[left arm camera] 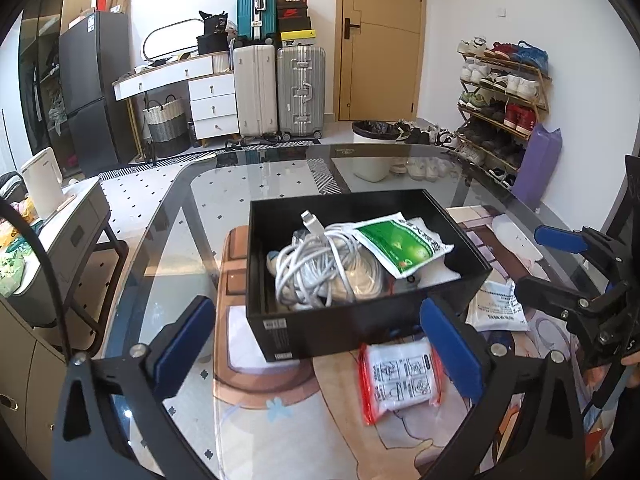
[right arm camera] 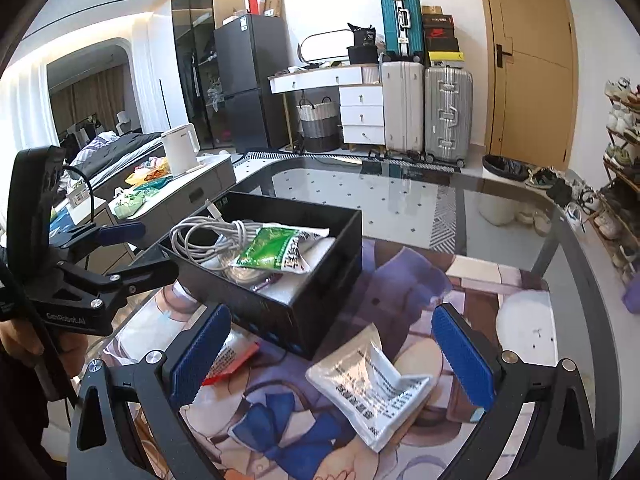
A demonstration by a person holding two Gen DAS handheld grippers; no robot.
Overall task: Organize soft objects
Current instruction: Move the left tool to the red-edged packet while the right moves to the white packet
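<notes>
1. Black box (left arm camera: 360,320) is sitting on the glass table (left arm camera: 168,240), open at the top. Inside it, a coil of white cable (left arm camera: 316,264) is lying at the left, with a green-and-white packet (left arm camera: 400,246) resting partly over it and leaning toward the right wall.
2. Red-edged clear packet (left arm camera: 400,376) is lying flat on the table just in front of the box's near wall, outside it.
3. White printed packet (right arm camera: 376,384) is lying on the table by the box's right front corner, also outside; one corner is curling upward.
4. Left gripper (left arm camera: 316,352) is hovering with its blue pads standing wide apart, nothing pressed between them; the box's near wall and the red-edged packet are showing in the gap beyond.
5. Right gripper (right arm camera: 336,356) is likewise standing wide apart and gripping nothing; the white printed packet is lying below, between the fingers' lines, untouched.
6. A printed cartoon mat (right arm camera: 400,280) is showing under the glass.
7. Beyond the table: suitcases (left arm camera: 280,88), a wooden door (left arm camera: 380,40), a shoe rack (left arm camera: 504,100), a white bin (left arm camera: 374,148).
</notes>
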